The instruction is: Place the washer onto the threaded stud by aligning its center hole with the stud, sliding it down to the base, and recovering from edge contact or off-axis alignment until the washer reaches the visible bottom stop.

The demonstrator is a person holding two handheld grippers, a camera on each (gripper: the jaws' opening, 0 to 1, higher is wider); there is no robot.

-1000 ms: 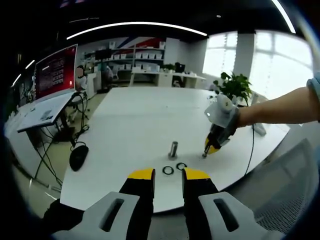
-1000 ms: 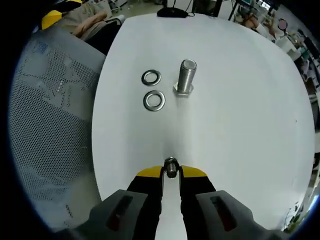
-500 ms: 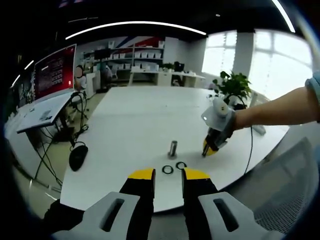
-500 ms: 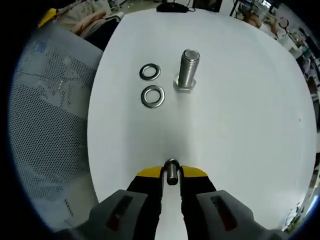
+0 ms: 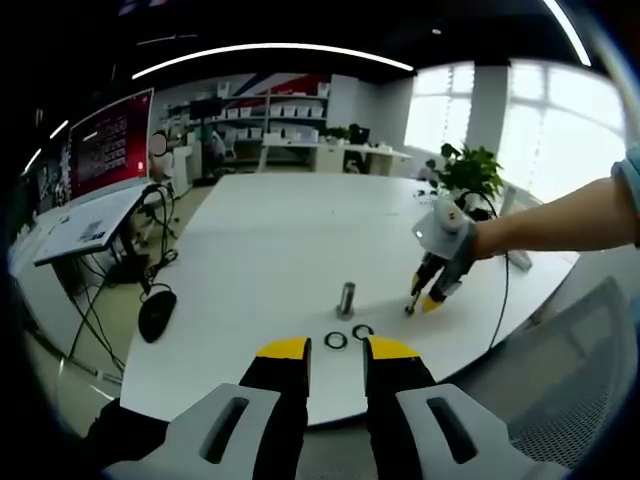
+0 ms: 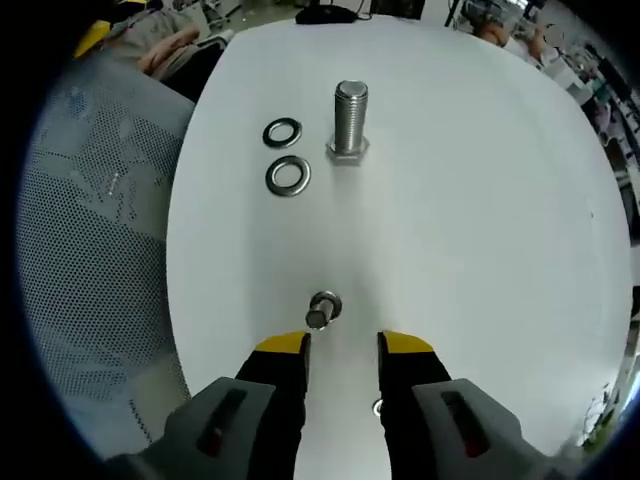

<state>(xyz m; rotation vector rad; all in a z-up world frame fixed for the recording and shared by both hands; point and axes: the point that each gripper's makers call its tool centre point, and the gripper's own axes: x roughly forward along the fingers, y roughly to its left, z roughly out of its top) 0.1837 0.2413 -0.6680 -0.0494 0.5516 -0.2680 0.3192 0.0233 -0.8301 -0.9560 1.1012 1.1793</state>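
Open-plan office, large white table [image 5: 270,240], bright windows [image 5: 530,130], potted plant [image 5: 468,170], red wall screen [image 5: 112,142], shelving [image 5: 290,110], curved ceiling light strip [image 5: 270,52], grey mesh chair [image 6: 90,250]

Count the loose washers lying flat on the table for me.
2: far washer and near washer, side by side, left of the upright threaded stud in the right gripper view. None seems hidden.
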